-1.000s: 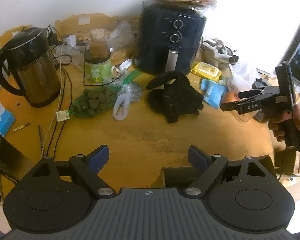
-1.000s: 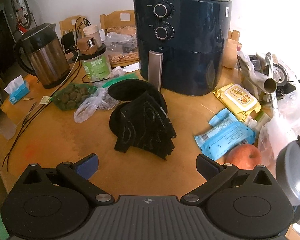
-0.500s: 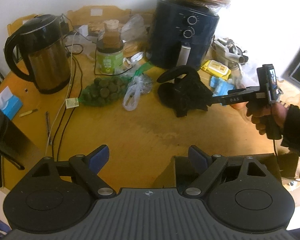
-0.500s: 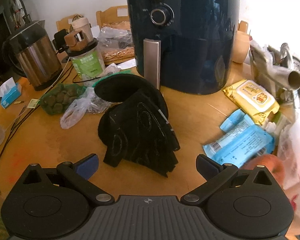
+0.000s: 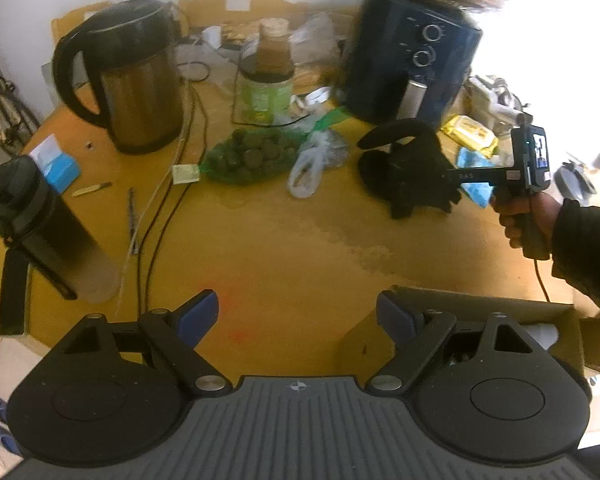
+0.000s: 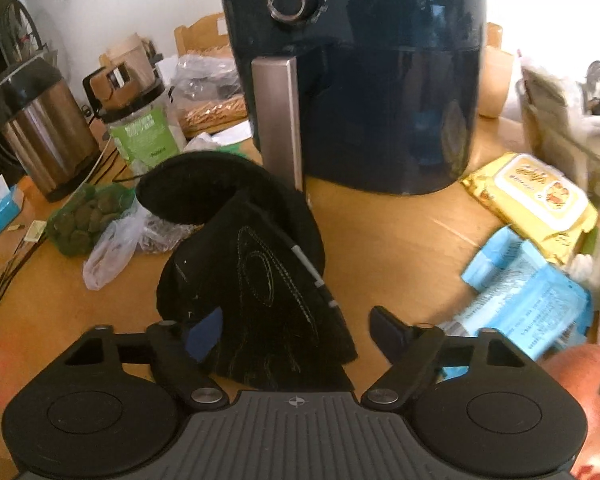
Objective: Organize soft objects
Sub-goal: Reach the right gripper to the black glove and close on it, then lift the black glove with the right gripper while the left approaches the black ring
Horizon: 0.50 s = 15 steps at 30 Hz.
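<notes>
A: Since a second ago the right gripper (image 6: 296, 330) has closed in on the black fabric pile (image 6: 256, 280), which now fills the lower middle of its view, its near edge lying between the spread fingers; nothing is gripped.

B: And the left gripper (image 5: 298, 314)?

A: Wide apart as well, low in its frame over bare wood, with a cardboard box (image 5: 480, 312) under its right finger.

B: What is the surface like?

A: A yellow-brown wooden table (image 5: 300, 248) against a white wall, crowded along the far side: steel kettle (image 5: 136, 76) upper left, dark air fryer (image 5: 416, 60) upper right.

B: Does either view add anything?

A: The left view alone shows the hand (image 5: 520, 216) holding the right gripper, plus a dark bottle (image 5: 32, 224) at the left edge. The right view alone shows white stitching on the fabric and a blurred apple (image 6: 580, 376) lower right.
</notes>
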### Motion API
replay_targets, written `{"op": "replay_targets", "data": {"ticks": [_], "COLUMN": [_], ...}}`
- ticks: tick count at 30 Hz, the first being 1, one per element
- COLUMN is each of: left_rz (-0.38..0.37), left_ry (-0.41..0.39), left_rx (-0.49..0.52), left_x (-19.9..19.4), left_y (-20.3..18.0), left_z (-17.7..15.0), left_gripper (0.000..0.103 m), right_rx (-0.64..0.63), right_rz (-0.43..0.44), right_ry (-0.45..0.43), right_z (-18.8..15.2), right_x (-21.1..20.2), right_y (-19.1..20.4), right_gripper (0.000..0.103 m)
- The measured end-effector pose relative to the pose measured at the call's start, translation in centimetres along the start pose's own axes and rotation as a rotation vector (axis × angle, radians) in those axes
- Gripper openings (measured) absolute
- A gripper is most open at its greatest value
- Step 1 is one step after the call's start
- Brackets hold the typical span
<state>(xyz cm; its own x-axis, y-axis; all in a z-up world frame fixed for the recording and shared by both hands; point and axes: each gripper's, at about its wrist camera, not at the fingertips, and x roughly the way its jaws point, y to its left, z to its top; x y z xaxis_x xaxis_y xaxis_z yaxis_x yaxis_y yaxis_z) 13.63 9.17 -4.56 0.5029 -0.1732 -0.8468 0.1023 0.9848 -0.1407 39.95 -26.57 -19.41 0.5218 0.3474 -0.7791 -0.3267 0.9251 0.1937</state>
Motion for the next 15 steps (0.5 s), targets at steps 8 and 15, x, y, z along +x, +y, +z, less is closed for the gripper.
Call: {"op": "replay_targets", "data": {"ticks": [8, 15], "left_rz": [0.028, 0.009], "left_ry": [0.011, 0.009], "left_rx": [-0.033, -0.024], "left_x": [0.0, 0.6], "left_y": [0.9, 0.3], "left_z": [-0.3, 0.0], "left_gripper": [0.087, 0.087], "right_rx": [-0.066, -0.244], "right_rz": [0.018, 0.031], "right_ry": [0.033, -0.009], "right_z": [-0.1, 0.0], "right_x": [0.1, -3.3], "right_y": [1.3, 4.2], "right_gripper": [0.017, 0.012]}}
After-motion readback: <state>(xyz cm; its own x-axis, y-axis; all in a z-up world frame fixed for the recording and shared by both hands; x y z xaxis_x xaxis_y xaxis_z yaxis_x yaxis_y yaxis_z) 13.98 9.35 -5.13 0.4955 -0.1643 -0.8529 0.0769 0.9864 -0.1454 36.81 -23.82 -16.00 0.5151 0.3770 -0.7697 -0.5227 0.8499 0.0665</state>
